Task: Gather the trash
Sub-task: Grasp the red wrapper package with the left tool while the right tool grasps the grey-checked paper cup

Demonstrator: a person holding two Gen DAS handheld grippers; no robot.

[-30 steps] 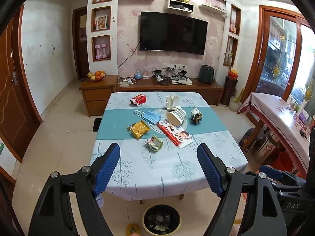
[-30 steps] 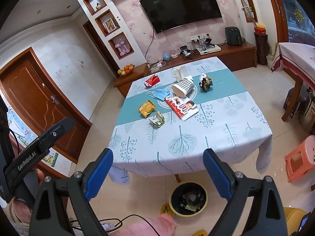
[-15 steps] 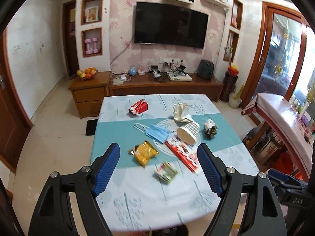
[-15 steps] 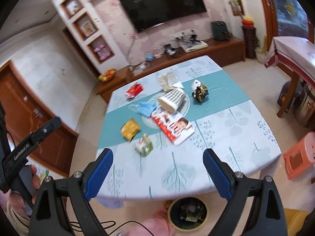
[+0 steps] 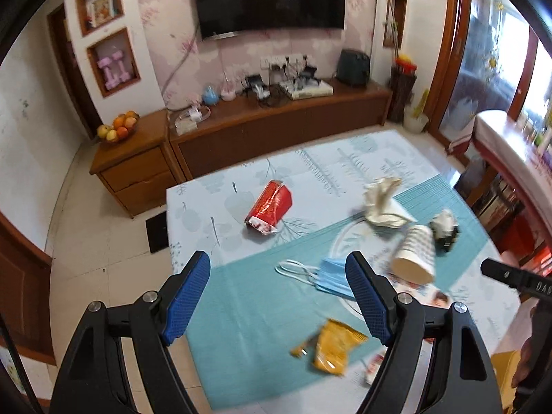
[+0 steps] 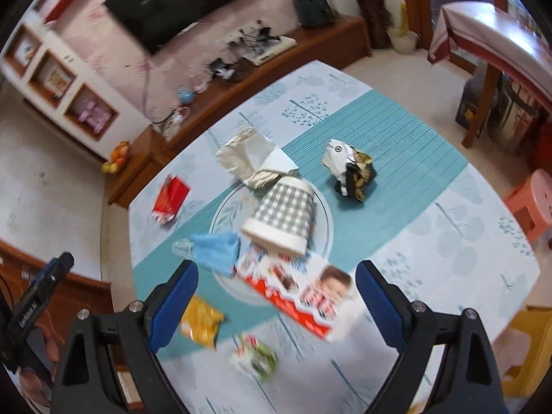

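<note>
While both grippers hang above the table w/ nothing between the pads, the trash sits untouched on the cloth. Left gripper is spread wide, empty, over the teal runner; right gripper also spread wide, empty, above the red-and-white chocolate wrapper.

Risks, judged from here: 7 or so pieces lie close together near the table's centre, so a pinch on 1 could snag its neighbour. The blue mask touches the wrapper's edge, and its ear loops could drag. The checked paper cup lies on its side, overlapping the wrapper's far end; it'll prob roll if nudged. Thin foil packets like the yellow packet lie flat, so pads may slide over them.

The wrapper's long axis runs diagonally, from upper left to lower right in the right wrist view. The cup's mouth points toward the grippers, base toward the crumpled tissue.
</note>
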